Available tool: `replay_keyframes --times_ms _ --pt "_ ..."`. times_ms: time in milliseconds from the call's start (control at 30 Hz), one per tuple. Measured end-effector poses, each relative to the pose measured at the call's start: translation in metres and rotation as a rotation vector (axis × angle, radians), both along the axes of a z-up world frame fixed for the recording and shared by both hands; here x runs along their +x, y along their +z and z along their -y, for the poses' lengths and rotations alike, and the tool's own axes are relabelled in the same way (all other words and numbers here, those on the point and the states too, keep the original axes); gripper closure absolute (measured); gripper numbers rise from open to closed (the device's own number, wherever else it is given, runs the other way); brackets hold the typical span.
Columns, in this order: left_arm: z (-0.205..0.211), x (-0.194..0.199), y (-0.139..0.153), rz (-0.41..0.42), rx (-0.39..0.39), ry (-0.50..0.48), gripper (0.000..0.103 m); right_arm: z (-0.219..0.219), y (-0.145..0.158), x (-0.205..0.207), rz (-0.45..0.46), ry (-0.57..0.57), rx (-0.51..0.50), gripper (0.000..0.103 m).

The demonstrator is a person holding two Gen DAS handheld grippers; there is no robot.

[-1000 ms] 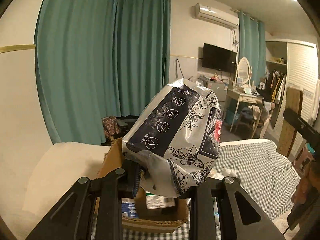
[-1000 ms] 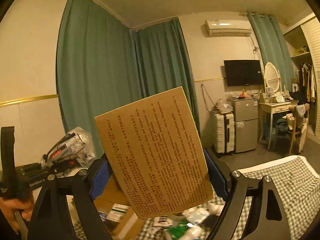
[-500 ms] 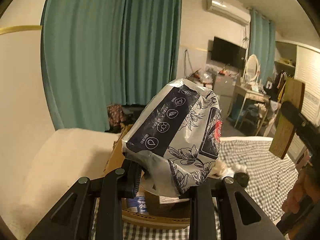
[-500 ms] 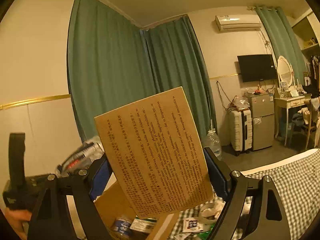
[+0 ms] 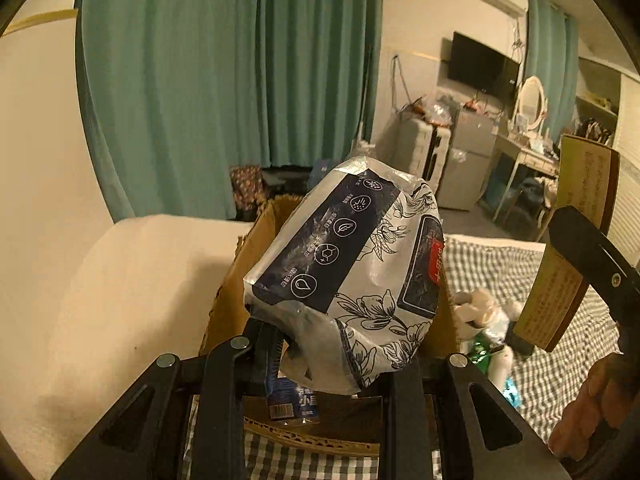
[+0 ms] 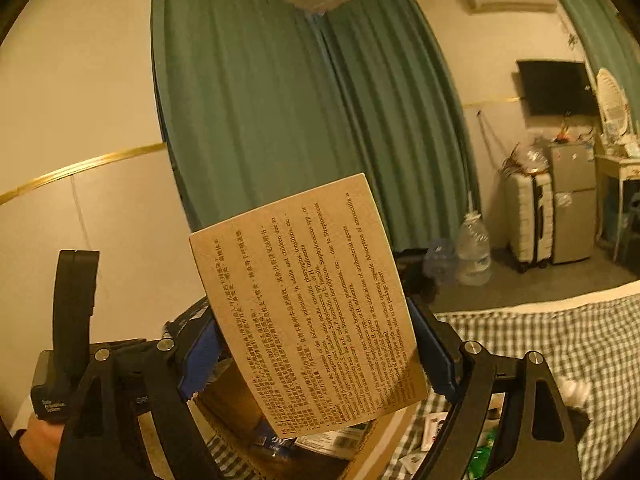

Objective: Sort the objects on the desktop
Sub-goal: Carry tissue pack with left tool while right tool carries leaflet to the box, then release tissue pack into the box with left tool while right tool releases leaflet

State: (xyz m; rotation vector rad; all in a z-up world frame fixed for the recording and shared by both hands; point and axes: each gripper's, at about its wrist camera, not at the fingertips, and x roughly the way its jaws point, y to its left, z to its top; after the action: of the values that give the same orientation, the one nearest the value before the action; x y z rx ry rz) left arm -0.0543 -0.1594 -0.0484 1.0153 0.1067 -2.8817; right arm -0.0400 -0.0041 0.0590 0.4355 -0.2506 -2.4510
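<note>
My left gripper [image 5: 334, 356] is shut on a silver plastic pack [image 5: 352, 280] with a dark blue label and flower drawings. The pack hangs over an open cardboard box [image 5: 240, 280] that has a blue packet [image 5: 296, 396] and other items inside. My right gripper [image 6: 316, 354] is shut on a flat tan carton [image 6: 304, 300] printed with small text, held by its side edges above the same cardboard box [image 6: 384, 436]. In the left wrist view that tan carton [image 5: 576, 200] is tilted at the right. The pack is hidden in the right wrist view.
The box stands on a green checked cloth [image 5: 500, 264]. A plush toy [image 5: 480, 312], a green packet [image 5: 480, 354] and small items lie to the right of it. A cream padded surface [image 5: 120, 300] is on the left. Teal curtains and furniture stand behind.
Both grippers have sunk and tilted down toward the cardboard box. The right gripper with its carton swung left, closer to the left gripper. Both grips are unchanged.
</note>
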Motion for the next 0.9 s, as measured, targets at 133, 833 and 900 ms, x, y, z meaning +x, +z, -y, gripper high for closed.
replay_keyframes --times_ms 133,833,900 --pt "0.007 -0.011 -0.014 0.048 0.013 0.038 0.077 0.009 -0.021 -0.017 0.054 0.057 -0.009 0.018" --pt "0.014 -0.040 -0.053 0.213 0.011 0.128 0.058 0.040 -0.091 -0.070 0.251 0.076 0.129 0.002" --pt "0.014 -0.036 -0.046 0.191 0.012 0.128 0.056 0.035 -0.083 -0.072 0.235 0.059 0.112 0.001"
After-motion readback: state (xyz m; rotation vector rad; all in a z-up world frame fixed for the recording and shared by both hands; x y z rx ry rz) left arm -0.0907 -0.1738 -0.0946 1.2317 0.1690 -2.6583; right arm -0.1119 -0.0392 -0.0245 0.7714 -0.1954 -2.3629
